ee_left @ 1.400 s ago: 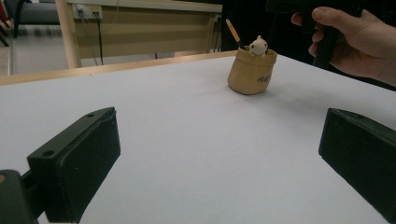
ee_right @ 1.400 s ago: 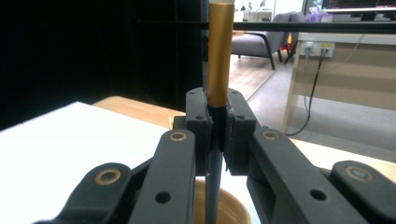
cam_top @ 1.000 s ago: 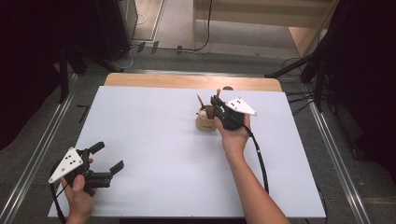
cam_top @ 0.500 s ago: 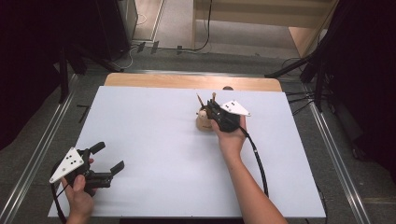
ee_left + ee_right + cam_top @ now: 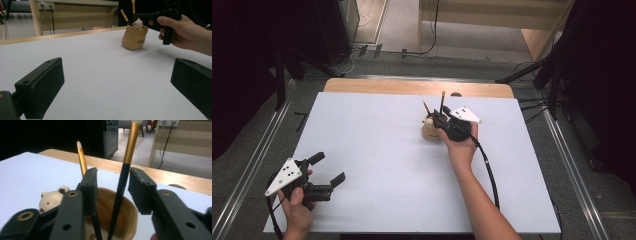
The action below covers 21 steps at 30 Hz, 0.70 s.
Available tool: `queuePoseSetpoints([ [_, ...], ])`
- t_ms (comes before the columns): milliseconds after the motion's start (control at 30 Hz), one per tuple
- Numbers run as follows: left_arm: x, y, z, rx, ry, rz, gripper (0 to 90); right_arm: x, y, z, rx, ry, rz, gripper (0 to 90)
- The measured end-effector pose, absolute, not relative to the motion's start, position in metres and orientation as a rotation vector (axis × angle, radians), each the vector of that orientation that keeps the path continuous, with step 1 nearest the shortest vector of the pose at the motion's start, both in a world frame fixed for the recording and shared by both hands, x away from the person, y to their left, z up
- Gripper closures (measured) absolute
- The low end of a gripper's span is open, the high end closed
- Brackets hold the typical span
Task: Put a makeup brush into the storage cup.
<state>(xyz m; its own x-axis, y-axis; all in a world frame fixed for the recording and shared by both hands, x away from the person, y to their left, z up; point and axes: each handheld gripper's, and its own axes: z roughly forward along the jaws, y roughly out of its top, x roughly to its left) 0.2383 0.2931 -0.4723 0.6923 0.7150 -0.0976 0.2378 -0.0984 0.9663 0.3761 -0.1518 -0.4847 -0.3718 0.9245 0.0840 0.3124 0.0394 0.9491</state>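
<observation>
A tan cup (image 5: 430, 132) with a small white bear figure (image 5: 51, 200) on its rim stands right of the table's middle. A black brush with a gold upper handle (image 5: 122, 182) and a yellow-handled one (image 5: 82, 161) stand in it. My right gripper (image 5: 439, 117) hovers over the cup's rim. Its jaws have just been opening, and the black brush stands between them (image 5: 113, 173) with a gap on its left side. My left gripper (image 5: 328, 168) rests open near the front left corner with nothing between its jaws (image 5: 115, 77).
The white table top (image 5: 377, 145) has a wooden strip (image 5: 412, 87) along its far edge. A cable (image 5: 490, 175) trails from the right gripper along the forearm. Metal rails (image 5: 257, 160) run along both sides of the table.
The right gripper's jaws have parted from the black brush, which stays standing in the cup. Neither hand has shifted.
</observation>
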Motion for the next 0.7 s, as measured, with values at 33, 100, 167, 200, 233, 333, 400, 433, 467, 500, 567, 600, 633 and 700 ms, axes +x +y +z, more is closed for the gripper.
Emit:
queuePoseSetpoints([
  [33,0.238,0.293,-0.472,1.662,0.781,0.478,0.0,0.376,-0.152,-0.484,1.260,1.734,1.346,53.2],
  [100,0.238,0.293,-0.472,1.663,0.782,0.477,0.0,0.376,-0.153,-0.483,1.266,1.724,1.345,49.5],
  [167,0.238,0.294,-0.472,1.662,0.783,0.480,0.0,0.375,-0.155,-0.481,1.268,1.716,1.346,44.7],
  [200,0.238,0.294,-0.472,1.660,0.784,0.480,0.0,0.375,-0.155,-0.480,1.270,1.709,1.340,43.5],
  [233,0.238,0.294,-0.472,1.660,0.782,0.481,0.0,0.374,-0.156,-0.478,1.267,1.708,1.338,42.1],
  [333,0.238,0.295,-0.472,1.659,0.783,0.482,0.0,0.369,-0.159,-0.472,1.267,1.725,1.328,38.4],
  [400,0.238,0.295,-0.472,1.661,0.782,0.483,0.0,0.364,-0.160,-0.469,1.270,1.748,1.311,34.9],
  [433,0.238,0.295,-0.472,1.661,0.783,0.484,0.0,0.361,-0.161,-0.468,1.278,1.745,1.304,33.6],
  [467,0.238,0.295,-0.472,1.660,0.782,0.484,0.0,0.358,-0.162,-0.467,1.272,1.745,1.305,32.2],
  [500,0.238,0.295,-0.472,1.660,0.782,0.484,0.0,0.354,-0.164,-0.466,1.267,1.755,1.320,28.3],
  [567,0.238,0.295,-0.472,1.660,0.784,0.484,0.0,0.349,-0.167,-0.465,1.272,1.791,1.343,14.2],
  [600,0.238,0.295,-0.472,1.659,0.785,0.483,0.0,0.348,-0.168,-0.465,1.262,1.809,1.340,10.6],
  [633,0.238,0.295,-0.472,1.661,0.784,0.484,0.0,0.345,-0.169,-0.466,1.250,1.823,1.341,8.0],
  [700,0.238,0.295,-0.472,1.661,0.783,0.486,0.0,0.339,-0.172,-0.467,1.233,1.834,1.350,0.3],
])
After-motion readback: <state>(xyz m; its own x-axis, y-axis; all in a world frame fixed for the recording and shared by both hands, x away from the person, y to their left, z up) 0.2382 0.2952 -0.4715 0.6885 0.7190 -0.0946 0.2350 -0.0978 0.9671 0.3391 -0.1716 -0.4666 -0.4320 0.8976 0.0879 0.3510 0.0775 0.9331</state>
